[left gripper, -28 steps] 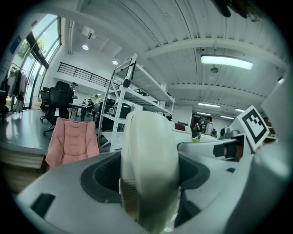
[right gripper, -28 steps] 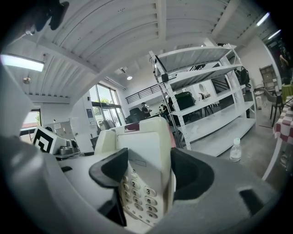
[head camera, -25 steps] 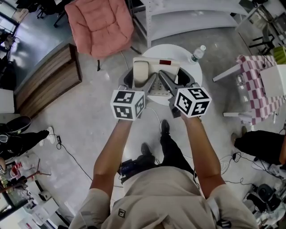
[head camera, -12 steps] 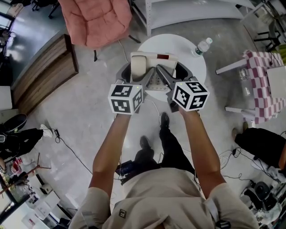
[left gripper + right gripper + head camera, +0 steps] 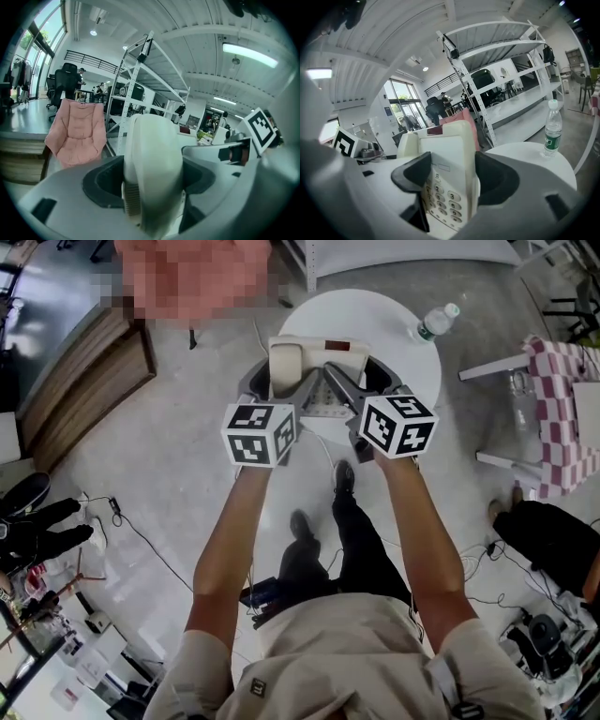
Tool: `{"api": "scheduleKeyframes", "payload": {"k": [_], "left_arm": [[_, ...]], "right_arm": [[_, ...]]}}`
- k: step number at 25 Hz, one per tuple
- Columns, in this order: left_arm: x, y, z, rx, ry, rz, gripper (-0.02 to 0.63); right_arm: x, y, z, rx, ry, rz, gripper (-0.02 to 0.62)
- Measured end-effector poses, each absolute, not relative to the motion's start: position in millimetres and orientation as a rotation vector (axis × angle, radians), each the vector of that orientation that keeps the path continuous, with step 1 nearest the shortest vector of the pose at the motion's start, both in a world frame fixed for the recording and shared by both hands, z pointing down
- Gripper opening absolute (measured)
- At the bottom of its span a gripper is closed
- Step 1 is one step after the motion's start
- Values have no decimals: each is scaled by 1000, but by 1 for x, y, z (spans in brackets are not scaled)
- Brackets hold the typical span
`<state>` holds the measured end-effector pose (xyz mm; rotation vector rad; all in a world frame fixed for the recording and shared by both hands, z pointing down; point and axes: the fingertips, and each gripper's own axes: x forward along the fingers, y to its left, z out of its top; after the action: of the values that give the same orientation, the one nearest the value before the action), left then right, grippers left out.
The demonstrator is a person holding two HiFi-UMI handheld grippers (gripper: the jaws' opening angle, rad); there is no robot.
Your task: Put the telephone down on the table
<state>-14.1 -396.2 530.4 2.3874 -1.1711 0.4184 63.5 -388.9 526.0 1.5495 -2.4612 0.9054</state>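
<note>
1. Gripping the handset (image 5: 152,154), the left claw (image 5: 280,390) has both jaws pressed on it.
2. The right claw (image 5: 450,180) is clamped on the phone (image 5: 328,362) at its keypad.
3. The phone is over the near edge of the counter (image 5: 398,338), and a bottle (image 5: 433,322) stands far right.

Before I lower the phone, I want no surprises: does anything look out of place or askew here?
Nothing looks spilled or damaged. The telephone is clamped between the left claw and right claw, over the white table. The one thing to watch: the water bottle stands upright close to the table's rim.
</note>
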Motion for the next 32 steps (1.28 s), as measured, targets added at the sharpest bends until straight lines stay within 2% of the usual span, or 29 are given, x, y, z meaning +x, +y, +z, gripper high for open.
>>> {"api": "scheduleKeyframes", "payload": {"k": [18,32], "left_arm": [[-6,-416,626,2278,-1152,515,318],[-9,-424,666,2226,-1145,546,318]], "right_arm": [[72,-411,623,1455,-2402,1023,273],[68,-421,663,1403,-2373,1057,275]]}}
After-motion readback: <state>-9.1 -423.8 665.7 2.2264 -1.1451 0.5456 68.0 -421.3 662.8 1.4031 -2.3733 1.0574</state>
